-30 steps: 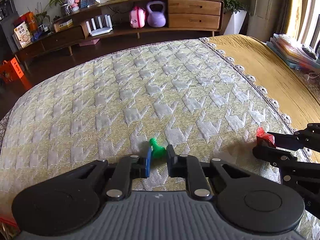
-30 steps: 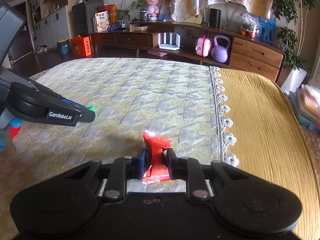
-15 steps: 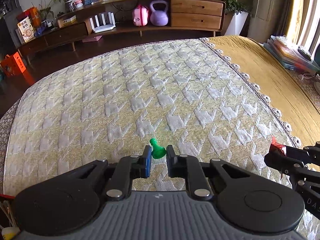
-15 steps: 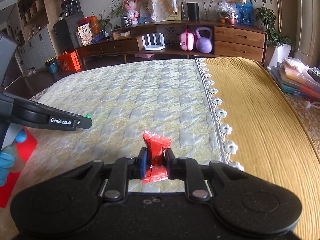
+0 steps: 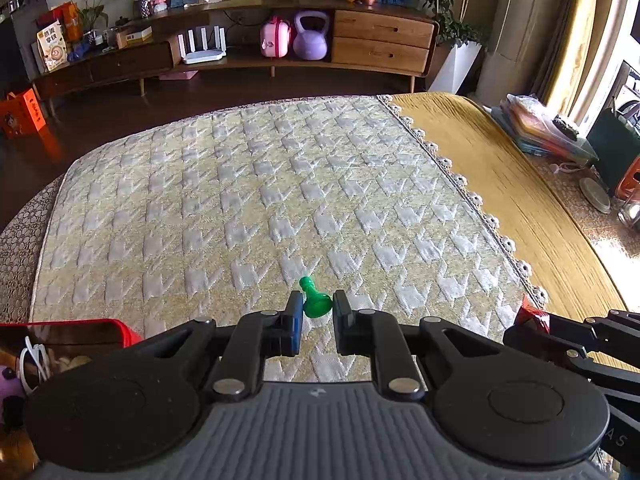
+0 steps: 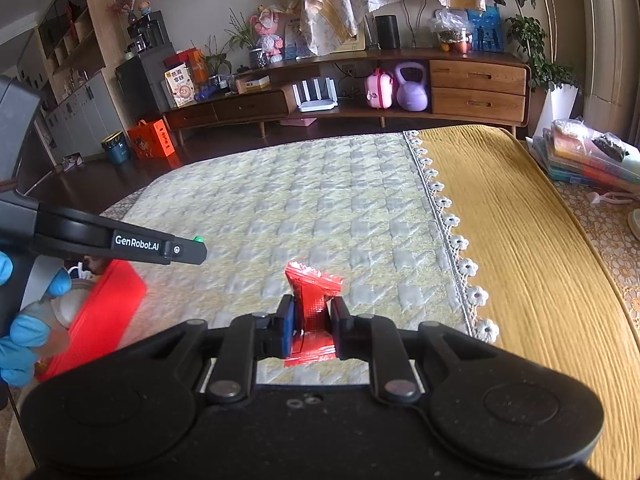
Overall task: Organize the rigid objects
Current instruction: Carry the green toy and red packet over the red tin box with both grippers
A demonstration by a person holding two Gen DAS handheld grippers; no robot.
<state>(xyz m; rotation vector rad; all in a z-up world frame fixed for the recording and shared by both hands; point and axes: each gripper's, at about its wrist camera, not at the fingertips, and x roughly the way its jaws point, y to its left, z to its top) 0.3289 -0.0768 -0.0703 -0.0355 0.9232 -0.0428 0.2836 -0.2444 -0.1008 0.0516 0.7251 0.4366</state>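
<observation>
My left gripper (image 5: 316, 314) is shut on a small green pawn-shaped piece (image 5: 314, 302), held above the quilted bed cover (image 5: 260, 200). It also shows in the right wrist view (image 6: 192, 249) at the left, with the green piece (image 6: 197, 239) peeking out at its tip. My right gripper (image 6: 313, 320) is shut on a red foil packet (image 6: 314, 300) and holds it over the cover. The right gripper shows in the left wrist view (image 5: 532, 326) at the lower right, with the red packet (image 5: 534, 316) in it.
A red box (image 5: 80, 326) with small items inside sits at the lower left; it also shows in the right wrist view (image 6: 108, 304). A yellow blanket (image 6: 520, 240) covers the right side of the bed. A low wooden cabinet (image 5: 280, 48) lines the far wall.
Both grippers have pulled back and risen with their loads still held. The red box has come into view at the lower left.
</observation>
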